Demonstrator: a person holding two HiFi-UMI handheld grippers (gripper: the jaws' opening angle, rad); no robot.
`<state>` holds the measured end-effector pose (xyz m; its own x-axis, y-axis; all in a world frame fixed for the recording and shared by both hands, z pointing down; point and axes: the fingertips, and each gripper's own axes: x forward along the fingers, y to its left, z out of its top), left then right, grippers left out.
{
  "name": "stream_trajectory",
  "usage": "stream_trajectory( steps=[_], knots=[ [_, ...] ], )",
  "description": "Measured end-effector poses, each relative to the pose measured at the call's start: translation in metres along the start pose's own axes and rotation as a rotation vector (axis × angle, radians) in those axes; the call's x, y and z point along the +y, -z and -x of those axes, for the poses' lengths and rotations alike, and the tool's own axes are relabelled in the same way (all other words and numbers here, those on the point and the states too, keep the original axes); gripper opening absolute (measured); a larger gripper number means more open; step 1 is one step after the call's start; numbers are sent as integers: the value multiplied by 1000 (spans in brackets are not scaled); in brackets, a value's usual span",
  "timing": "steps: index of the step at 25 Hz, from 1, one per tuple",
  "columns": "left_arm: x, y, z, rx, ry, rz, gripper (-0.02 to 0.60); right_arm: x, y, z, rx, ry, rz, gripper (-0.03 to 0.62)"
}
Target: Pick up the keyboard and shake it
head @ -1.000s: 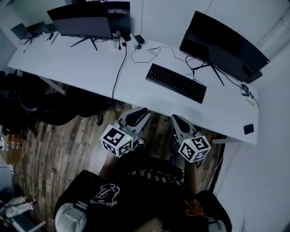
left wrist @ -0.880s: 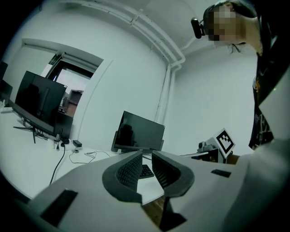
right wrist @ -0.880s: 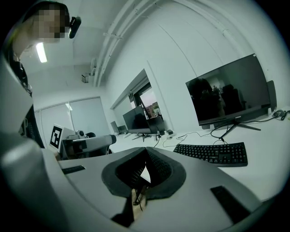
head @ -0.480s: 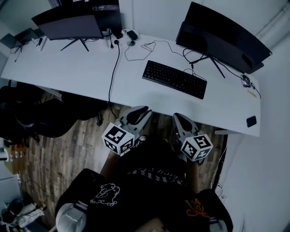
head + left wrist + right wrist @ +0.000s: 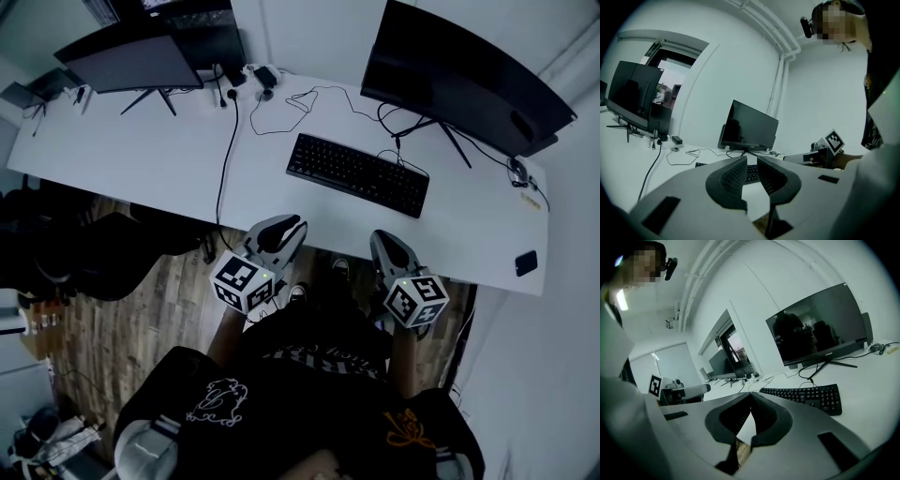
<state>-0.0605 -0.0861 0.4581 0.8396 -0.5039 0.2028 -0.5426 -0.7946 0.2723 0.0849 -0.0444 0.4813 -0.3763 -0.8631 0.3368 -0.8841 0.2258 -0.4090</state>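
Observation:
A black keyboard [image 5: 357, 174] lies flat on the white desk [image 5: 141, 155], in front of the right monitor. Both grippers hover at the desk's near edge, short of the keyboard and touching nothing. My left gripper [image 5: 287, 225] points at the keyboard's left half; its jaws stand a narrow gap apart with nothing between them. In the left gripper view the keyboard [image 5: 751, 171] shows through the gap of the left gripper [image 5: 752, 161]. My right gripper [image 5: 385, 240] is shut and empty, its tips meeting. In the right gripper view the keyboard [image 5: 806, 396] lies ahead and right of the right gripper [image 5: 750, 394].
Two dark monitors stand at the back, one at the left [image 5: 131, 58] and one at the right [image 5: 469, 67]. Thin cables [image 5: 281, 101] run across the desk behind the keyboard. A small black item [image 5: 526, 262] lies near the right edge. A dark chair [image 5: 84, 248] stands at the left on the wooden floor.
Both grippers have moved forward towards the desk's near edge, and the desk and keyboard now sit closer in the head view. The jaws look the same as before.

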Motion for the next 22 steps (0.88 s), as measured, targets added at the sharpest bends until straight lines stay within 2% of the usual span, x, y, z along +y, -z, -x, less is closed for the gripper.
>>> stream_trajectory(
  steps=[7,12,16,22],
  knots=[
    [48,18,-49,82,-80,-34,80,-79,-22,-28,38,25,2,9],
    [85,42,-80,154,-134,-17,86,-137,-31,-39,74,57,11,22],
    [108,65,-105,234,-150,-10,127,-185,-31,-49,111,82,29,48],
    [136,99,-131,354,-173,-4,188,-255,-8,-62,222,118,27,109]
  ],
)
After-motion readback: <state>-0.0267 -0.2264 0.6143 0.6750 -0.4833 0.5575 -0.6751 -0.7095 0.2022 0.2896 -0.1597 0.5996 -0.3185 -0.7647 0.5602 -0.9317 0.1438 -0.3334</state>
